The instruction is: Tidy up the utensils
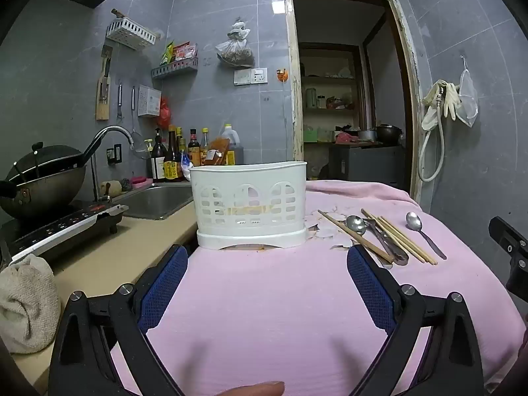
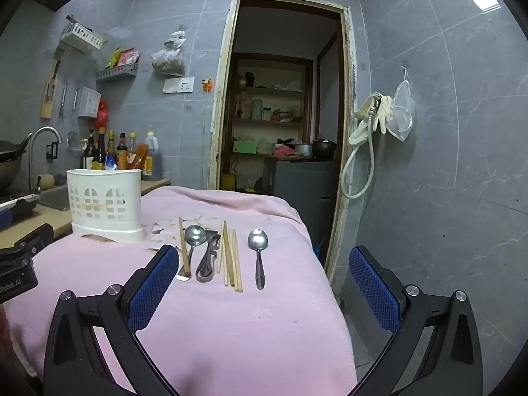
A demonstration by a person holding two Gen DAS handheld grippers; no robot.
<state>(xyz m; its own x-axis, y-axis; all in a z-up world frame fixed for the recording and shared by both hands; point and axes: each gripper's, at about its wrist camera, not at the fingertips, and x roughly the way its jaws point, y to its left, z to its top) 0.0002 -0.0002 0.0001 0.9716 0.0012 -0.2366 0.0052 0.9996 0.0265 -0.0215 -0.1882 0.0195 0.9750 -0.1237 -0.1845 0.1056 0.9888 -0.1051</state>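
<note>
A white slotted utensil holder (image 1: pixel 252 206) stands on the pink cloth (image 1: pixel 264 297), straight ahead of my open, empty left gripper (image 1: pixel 265 257). To its right lie chopsticks (image 1: pixel 401 236), two metal spoons (image 1: pixel 355 224) and metal tongs (image 1: pixel 387 242). In the right wrist view the holder (image 2: pixel 105 204) is at far left; a single chopstick (image 2: pixel 184 247), a spoon (image 2: pixel 194 235), tongs (image 2: pixel 208 260), a chopstick bundle (image 2: pixel 231 257) and a second spoon (image 2: pixel 258 247) lie ahead. My right gripper (image 2: pixel 260 260) is open and empty, short of them.
Left of the cloth is a counter with a sink (image 1: pixel 155 199), an induction cooker (image 1: pixel 62 227) bearing a wok, sauce bottles (image 1: pixel 171 158) and a folded towel (image 1: pixel 24 300). A doorway (image 2: pixel 280 99) opens behind. The cloth drops off at its right edge (image 2: pixel 316 250).
</note>
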